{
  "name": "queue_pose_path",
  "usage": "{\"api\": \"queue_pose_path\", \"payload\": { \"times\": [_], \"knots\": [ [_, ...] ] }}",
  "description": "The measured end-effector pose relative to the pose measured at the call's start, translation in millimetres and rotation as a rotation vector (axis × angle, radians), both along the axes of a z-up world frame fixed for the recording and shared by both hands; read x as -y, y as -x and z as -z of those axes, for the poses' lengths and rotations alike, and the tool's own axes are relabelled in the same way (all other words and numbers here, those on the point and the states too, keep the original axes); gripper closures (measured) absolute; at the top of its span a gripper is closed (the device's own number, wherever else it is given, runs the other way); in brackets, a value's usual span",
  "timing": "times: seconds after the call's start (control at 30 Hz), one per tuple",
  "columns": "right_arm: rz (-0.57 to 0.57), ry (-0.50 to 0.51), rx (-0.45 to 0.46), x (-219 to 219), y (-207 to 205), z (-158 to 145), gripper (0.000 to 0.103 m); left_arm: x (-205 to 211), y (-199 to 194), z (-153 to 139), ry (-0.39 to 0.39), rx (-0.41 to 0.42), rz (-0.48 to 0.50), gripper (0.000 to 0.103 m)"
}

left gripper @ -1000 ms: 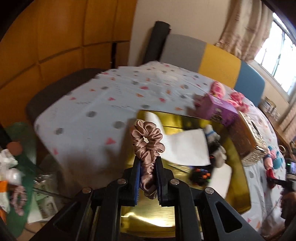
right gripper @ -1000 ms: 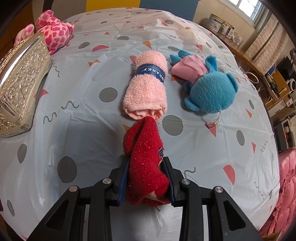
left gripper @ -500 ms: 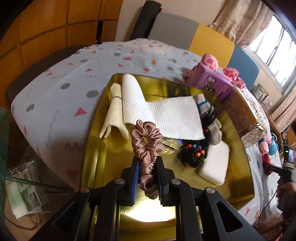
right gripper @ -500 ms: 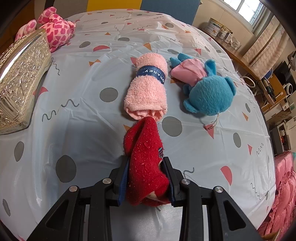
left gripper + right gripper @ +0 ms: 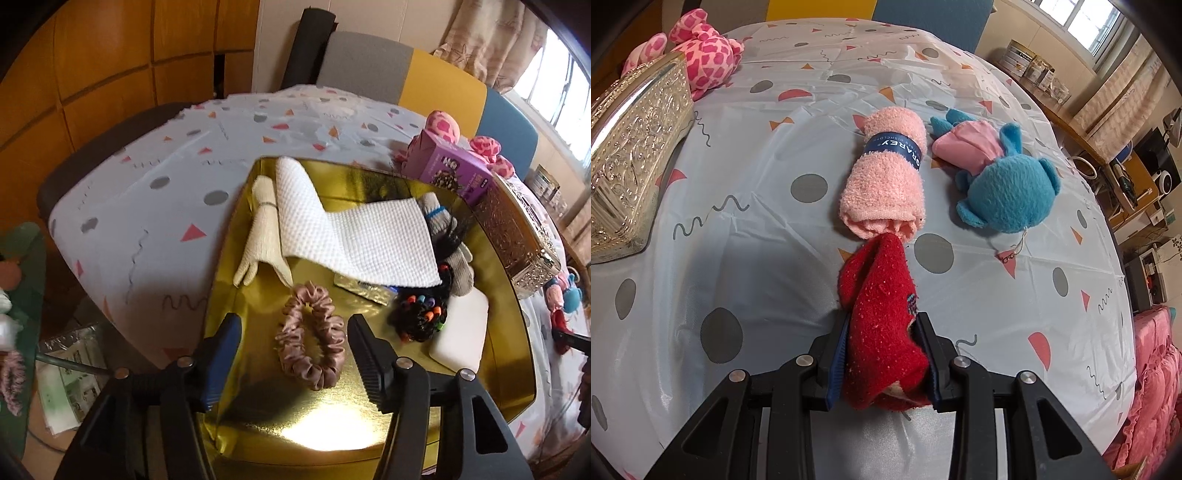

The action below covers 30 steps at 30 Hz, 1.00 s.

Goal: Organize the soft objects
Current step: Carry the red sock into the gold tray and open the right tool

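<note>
Left gripper (image 5: 293, 354) just let go: its jaws have been opening and now stand spread, with the scrunchie (image 5: 311, 336) lying loose between them, touching neither pad. A second ago that scrunchie was pinched upright in those jaws above the tray; now it lies flat on the gold tray (image 5: 369, 432), lower centre of the left view, just below the white towel (image 5: 354, 236) and left of the black beaded hair tie (image 5: 419, 317). The cream glove (image 5: 264, 236) sits at the tray's left edge, the white pad (image 5: 461, 338) at the right.

So one soft item looks placed. My read: left hand is free to pull back for the next pick.

Right gripper (image 5: 886, 363) is unchanged from a second ago, fingers pinching the red sock (image 5: 882, 325) at lower centre of the right view, above the tablecloth (image 5: 757, 258). Sock tip overlaps the pink rolled towel (image 5: 886, 177) in the picture; contact unclear. Blue plush (image 5: 1004, 192) lies right of that towel, pink plush (image 5: 701, 51) upper left, beside the silver box (image 5: 631, 158).

Probably the sock goes in the tray next; both towels and plushies on the cloth remain.
</note>
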State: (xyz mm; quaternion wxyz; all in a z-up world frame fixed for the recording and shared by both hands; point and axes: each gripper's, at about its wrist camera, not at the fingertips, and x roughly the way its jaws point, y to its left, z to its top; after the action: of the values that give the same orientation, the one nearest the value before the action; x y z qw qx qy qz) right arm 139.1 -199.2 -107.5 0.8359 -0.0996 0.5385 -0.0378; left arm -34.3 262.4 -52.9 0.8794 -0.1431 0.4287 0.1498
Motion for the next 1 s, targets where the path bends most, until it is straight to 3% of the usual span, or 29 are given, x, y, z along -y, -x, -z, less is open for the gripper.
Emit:
{"api": "queue_pose_path", "payload": {
  "times": [0.23, 0.43, 0.63, 0.83, 1.0],
  "knots": [
    [-0.007, 0.015, 0.004, -1.8, 1.2, 0.1, 0.071, 15.2, 2.8, -24.8, -0.075, 0.061, -0.007, 0.026],
    [-0.011, 0.014, 0.003, -1.2, 2.7, -0.9, 0.072, 27.6, 2.9, -33.1, -0.111, 0.085, 0.001, 0.025],
    [0.045, -0.087, -0.010, 14.5, -5.7, -4.6, 0.072, 32.4, 4.0, -29.5, -0.106, 0.078, 0.000, 0.024],
    [0.048, -0.082, -0.007, 14.8, -9.5, -5.4, 0.072, 34.5, 3.3, -26.4, -0.093, 0.074, 0.014, 0.022],
    [0.098, -0.194, 0.021, 20.2, -7.9, -19.8, 0.075, 34.1, 3.9, -28.7, -0.098, 0.085, 0.017, 0.021]
  ]
}}
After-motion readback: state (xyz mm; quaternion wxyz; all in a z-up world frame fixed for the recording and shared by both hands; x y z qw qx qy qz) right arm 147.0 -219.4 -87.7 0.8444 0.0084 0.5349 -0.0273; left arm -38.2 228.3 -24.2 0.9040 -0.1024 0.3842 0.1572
